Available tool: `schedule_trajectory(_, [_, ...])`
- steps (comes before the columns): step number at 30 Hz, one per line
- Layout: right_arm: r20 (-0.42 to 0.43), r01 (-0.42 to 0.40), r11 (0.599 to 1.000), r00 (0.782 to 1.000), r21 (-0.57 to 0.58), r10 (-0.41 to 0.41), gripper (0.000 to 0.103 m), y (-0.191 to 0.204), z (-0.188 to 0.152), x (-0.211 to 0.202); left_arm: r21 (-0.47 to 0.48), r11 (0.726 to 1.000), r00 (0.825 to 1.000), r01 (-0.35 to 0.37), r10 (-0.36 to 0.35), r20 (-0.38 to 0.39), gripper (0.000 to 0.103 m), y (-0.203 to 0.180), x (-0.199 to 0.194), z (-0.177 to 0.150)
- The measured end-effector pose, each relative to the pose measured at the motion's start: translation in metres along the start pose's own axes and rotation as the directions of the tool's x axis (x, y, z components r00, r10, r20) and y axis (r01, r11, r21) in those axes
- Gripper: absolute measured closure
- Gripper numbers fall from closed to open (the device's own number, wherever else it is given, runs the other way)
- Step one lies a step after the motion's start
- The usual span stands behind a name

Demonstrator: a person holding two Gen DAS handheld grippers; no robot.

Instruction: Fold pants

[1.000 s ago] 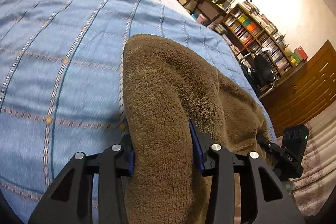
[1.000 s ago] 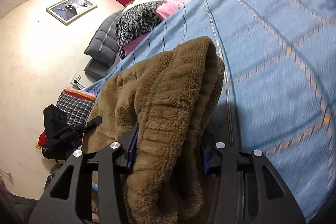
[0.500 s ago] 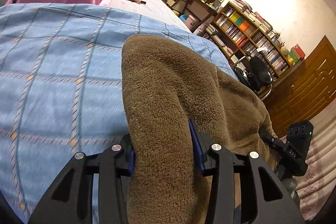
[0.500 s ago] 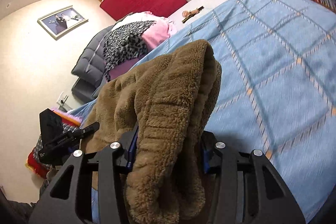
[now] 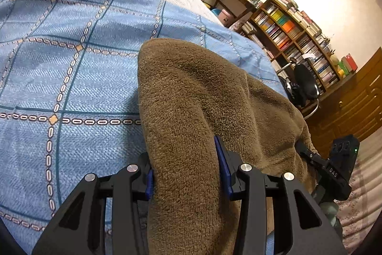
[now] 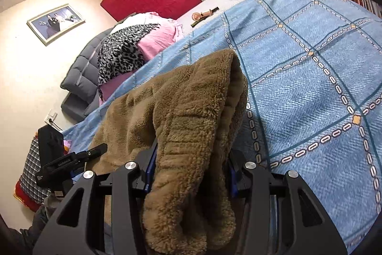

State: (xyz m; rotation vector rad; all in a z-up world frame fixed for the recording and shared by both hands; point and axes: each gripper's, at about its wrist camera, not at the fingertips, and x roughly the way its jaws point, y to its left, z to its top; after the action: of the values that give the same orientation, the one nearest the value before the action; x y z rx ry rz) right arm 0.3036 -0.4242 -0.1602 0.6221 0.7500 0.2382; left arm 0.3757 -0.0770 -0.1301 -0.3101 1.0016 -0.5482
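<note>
Two black grippers, both pinching the fuzzy brown fleece pants (image 5: 191,97): left gripper (image 5: 187,172) clamped on one thick bunch, right gripper (image 6: 191,173) clamped on another. Pants hanging between them, lifted over the blue checked bedspread (image 5: 71,78), with some fabric draped low toward it. Looks like the carry-over part of a fold, with the held edge on its way across. Next, probably: lower both ends evenly, lay the edge flat and straight, then let go.
</note>
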Motion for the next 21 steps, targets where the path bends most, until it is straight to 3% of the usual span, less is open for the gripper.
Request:
schedule_trajectory(9, [-0.014, 0.021, 0.999, 1.000, 0.045, -0.020, 0.053, -0.018, -0.013, 0.012, 0.063, 0.997, 0.999, -0.043, 0.045, -0.015, 0.054, -0.003, 0.014, 0.000])
schedule_trajectory(13, [0.001, 0.048, 0.997, 0.999, 0.065, -0.048, 0.048, -0.021, -0.016, 0.011, 0.128, 0.982, 0.990, -0.137, 0.138, 0.006, 0.037, -0.010, 0.013, -0.001])
schedule_trajectory(21, [0.005, 0.089, 0.994, 0.996, 0.069, -0.089, 0.047, -0.009, -0.013, 0.006, 0.153, 0.969, 0.981, -0.193, 0.190, 0.034, 0.034, -0.007, 0.008, -0.007])
